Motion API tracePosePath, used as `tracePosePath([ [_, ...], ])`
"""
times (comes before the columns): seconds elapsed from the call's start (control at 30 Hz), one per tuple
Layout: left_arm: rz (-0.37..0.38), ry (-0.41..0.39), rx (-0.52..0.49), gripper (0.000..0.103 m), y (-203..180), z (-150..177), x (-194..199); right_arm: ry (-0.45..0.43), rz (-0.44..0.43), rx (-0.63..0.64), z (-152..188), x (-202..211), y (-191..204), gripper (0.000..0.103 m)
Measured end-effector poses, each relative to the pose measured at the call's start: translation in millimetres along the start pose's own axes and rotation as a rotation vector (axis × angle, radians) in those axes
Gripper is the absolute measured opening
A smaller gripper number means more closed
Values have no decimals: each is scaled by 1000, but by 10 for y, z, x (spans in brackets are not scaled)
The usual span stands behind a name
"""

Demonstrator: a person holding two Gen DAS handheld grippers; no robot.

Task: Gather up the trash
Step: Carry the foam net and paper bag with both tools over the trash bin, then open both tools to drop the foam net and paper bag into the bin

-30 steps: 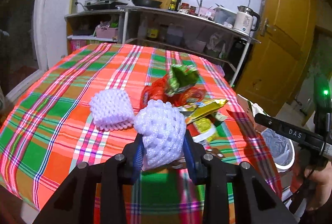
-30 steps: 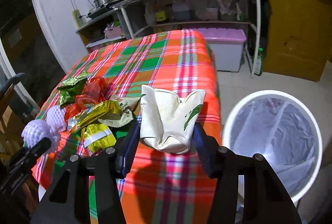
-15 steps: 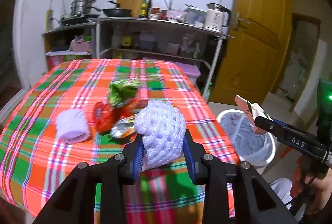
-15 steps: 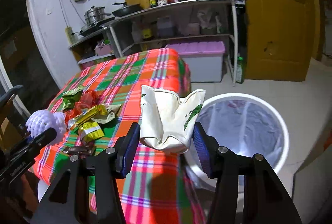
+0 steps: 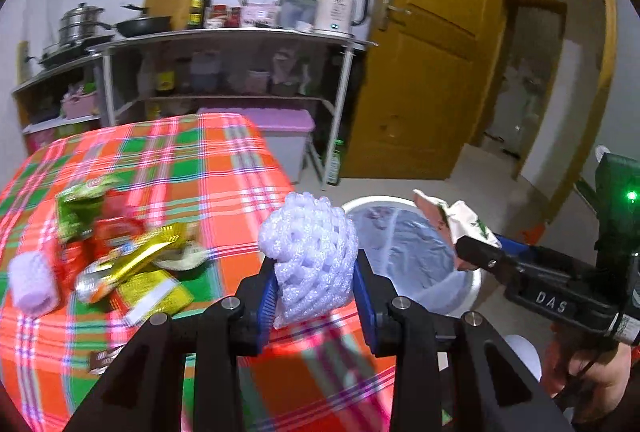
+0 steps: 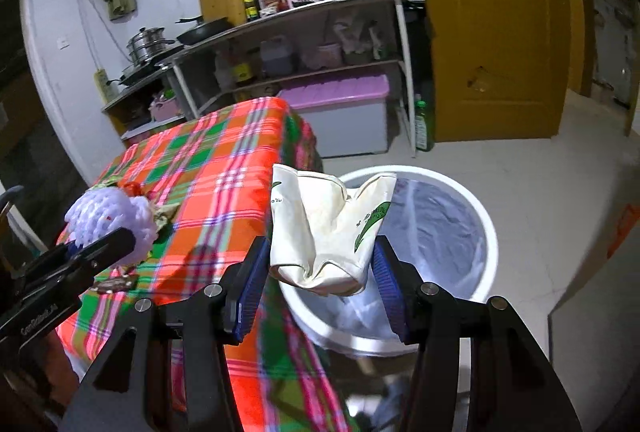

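Observation:
My left gripper [image 5: 316, 296] is shut on a white foam fruit net [image 5: 308, 252], held above the table's right edge. My right gripper [image 6: 320, 280] is shut on a crumpled white paper cup [image 6: 328, 228] with green print, over the near rim of the white bin [image 6: 480, 208] lined with a clear bag. In the left wrist view the right gripper [image 5: 460, 244] carries the cup [image 5: 456, 220] above the bin [image 5: 472, 284]. In the right wrist view the foam net [image 6: 112, 220] shows at the left in the left gripper. On the checked tablecloth [image 5: 192, 168] lie snack wrappers [image 5: 136, 264] and a second foam net [image 5: 30, 282].
The bin stands on the floor beside the table's right edge. Behind are a metal shelf [image 5: 240, 36] with pots, bottles and a kettle [image 5: 336, 8], a purple-lidded storage box [image 6: 340, 112] and a yellow door [image 6: 496, 32]. A person's hand [image 5: 592, 384] holds the right gripper.
Both grippers have swung right from over the table toward the bin, each keeping its hold. The cup now hangs over the bin's rim; the foam net has reached the table's right edge.

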State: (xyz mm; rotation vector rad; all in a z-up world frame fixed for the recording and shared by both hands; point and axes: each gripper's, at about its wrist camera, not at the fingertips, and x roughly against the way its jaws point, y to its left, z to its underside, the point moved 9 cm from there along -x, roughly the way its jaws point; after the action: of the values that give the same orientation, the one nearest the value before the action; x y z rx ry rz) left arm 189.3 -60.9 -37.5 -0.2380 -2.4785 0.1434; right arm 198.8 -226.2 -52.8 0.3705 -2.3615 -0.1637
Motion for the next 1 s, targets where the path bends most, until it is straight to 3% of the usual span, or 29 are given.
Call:
tracePosePath([
  [0.33,80,72,-53,35,-468,33,-499,51,40,-63,119,-194,-443,53],
  [0.8,142,179,-64,36,-641,141,-1063,132,66,-107,253,-535,-742,54],
  [1.0,156,226,-61,41,-706,225,-1241,164,64,-118,313,-652,-805,55],
])
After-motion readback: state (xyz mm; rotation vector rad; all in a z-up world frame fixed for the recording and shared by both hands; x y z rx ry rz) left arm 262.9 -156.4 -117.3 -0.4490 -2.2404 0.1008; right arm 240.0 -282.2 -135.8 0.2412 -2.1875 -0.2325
